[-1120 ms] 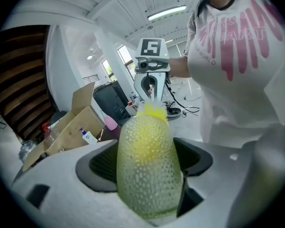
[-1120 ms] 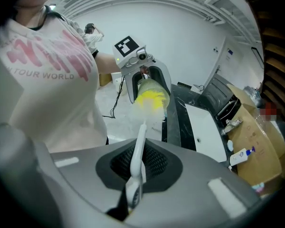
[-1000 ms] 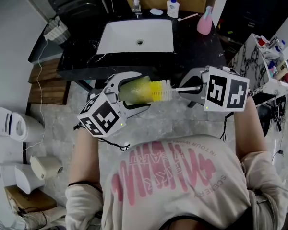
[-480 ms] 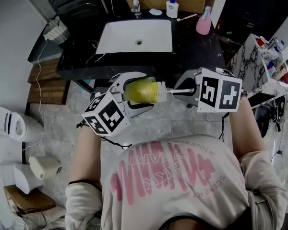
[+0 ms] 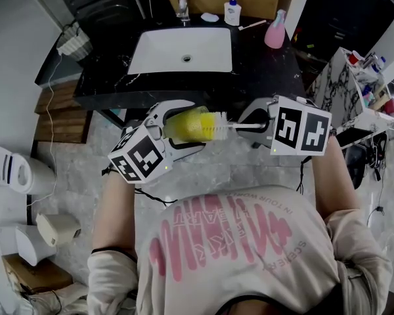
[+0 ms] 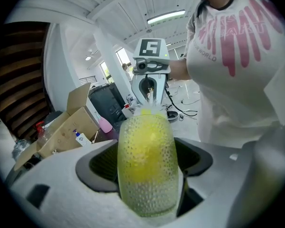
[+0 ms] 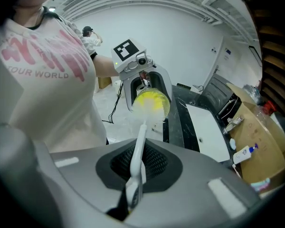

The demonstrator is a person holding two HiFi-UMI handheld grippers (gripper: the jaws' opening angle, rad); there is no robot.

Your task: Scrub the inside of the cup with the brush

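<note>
Scrubbing is taking place in mid-air in front of the person's chest, short of the dark worktop (image 5: 262, 71) and its white sink (image 5: 184, 51). A clear, bumpy cup (image 5: 180, 125) is held on its side by the left gripper (image 5: 194, 125), whose jaws are pressed against its wall on either side. A white-handled brush (image 5: 231, 124) is held by the right gripper (image 5: 251, 126), whose jaws are pinched nearly together on the handle's end. The brush's yellow head is seen pushed into the cup, with white bristles showing at the mouth. For a good scrub, the handle is best kept in line with the cup's length, driven to the bottom and twisted, so every part of the inner wall is reached. The cup is probably best held firmly but not crushed, since its wall looks thin.
</note>
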